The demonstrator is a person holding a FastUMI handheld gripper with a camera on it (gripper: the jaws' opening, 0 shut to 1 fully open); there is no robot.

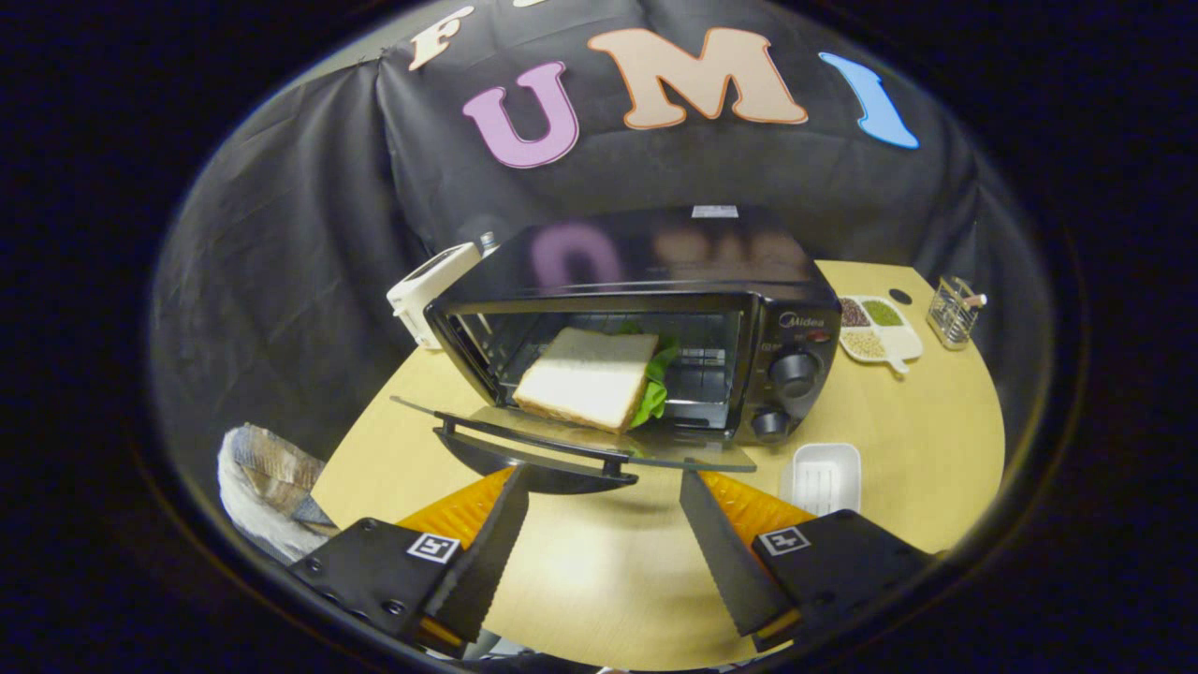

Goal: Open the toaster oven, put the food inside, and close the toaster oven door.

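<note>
A black toaster oven (655,281) stands on the wooden table (599,580) with its glass door (562,440) folded down flat toward me. A sandwich (591,377) of white bread with green lettuce lies inside the oven, its front corner reaching out over the door hinge. My gripper (604,482) is open, its fingertips just short of the door's front edge and its black handle (533,451), touching neither. Nothing is between the fingers.
A small white tray (824,476) lies right of the door. Behind the oven's right side sit a divided dish of grains (875,329) and a clear glass holder (955,312). A white appliance (430,285) stands at the back left, and a crumpled cloth (267,487) lies off the table's left edge.
</note>
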